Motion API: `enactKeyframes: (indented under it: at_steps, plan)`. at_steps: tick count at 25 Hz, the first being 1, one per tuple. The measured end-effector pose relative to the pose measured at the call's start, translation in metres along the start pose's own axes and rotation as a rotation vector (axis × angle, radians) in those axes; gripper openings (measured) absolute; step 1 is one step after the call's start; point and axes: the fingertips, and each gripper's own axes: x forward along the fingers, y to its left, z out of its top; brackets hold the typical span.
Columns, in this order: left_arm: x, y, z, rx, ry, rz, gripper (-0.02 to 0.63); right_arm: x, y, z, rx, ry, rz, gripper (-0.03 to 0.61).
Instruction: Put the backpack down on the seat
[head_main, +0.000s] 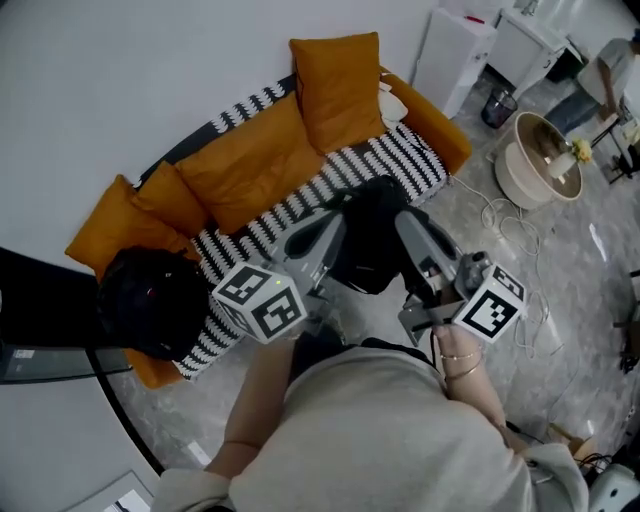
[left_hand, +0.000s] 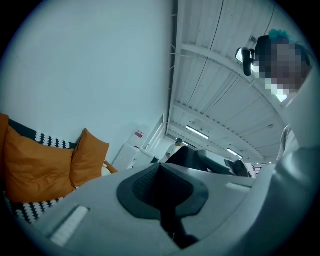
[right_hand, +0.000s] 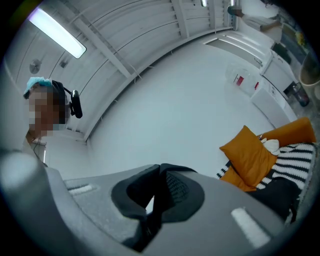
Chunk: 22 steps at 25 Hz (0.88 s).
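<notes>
Head view: gripping a black backpack (head_main: 372, 250) from both sides with left gripper (head_main: 338, 222) and right gripper (head_main: 408, 225), at the striped sofa seat (head_main: 400, 155) front edge.
Left gripper view: clamped tight on a dark strap (left_hand: 169, 220).
Right gripper view: likewise pinched closed on a black strap (right_hand: 150, 220).

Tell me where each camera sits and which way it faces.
Head view: on the person's head, facing steeply down at sofa and backpack; torso, forearms, left gripper, right gripper show.
Left gripper view: on that gripper, facing along its shut jaws at wall and ceiling; person's head shows.
Right gripper view: likewise; person's head shows.
Shared: all see the upright orange cushion.
</notes>
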Motion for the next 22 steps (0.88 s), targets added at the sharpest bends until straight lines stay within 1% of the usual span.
enactKeyframes:
  at_steps: [2, 5, 9, 14, 22]
  plan:
    - [0.009, 0.020, 0.008, 0.011, 0.013, 0.002, 0.006, 0.021, -0.011, 0.006, -0.011, -0.006, -0.006, 0.011]
    - [0.020, 0.044, 0.018, 0.016, 0.029, -0.003, 0.006, 0.047, -0.025, 0.008, 0.008, -0.015, -0.020, 0.011]
    - [0.031, 0.064, 0.031, -0.009, 0.021, -0.022, 0.006, 0.073, -0.036, 0.007, 0.004, 0.007, -0.031, 0.011]
    - [0.036, 0.074, 0.029, -0.019, 0.032, -0.015, 0.006, 0.081, -0.049, 0.004, 0.023, 0.031, -0.052, 0.011]
    - [0.029, 0.085, 0.020, -0.039, 0.017, 0.053, 0.006, 0.082, -0.052, -0.001, 0.040, 0.071, -0.010, 0.011]
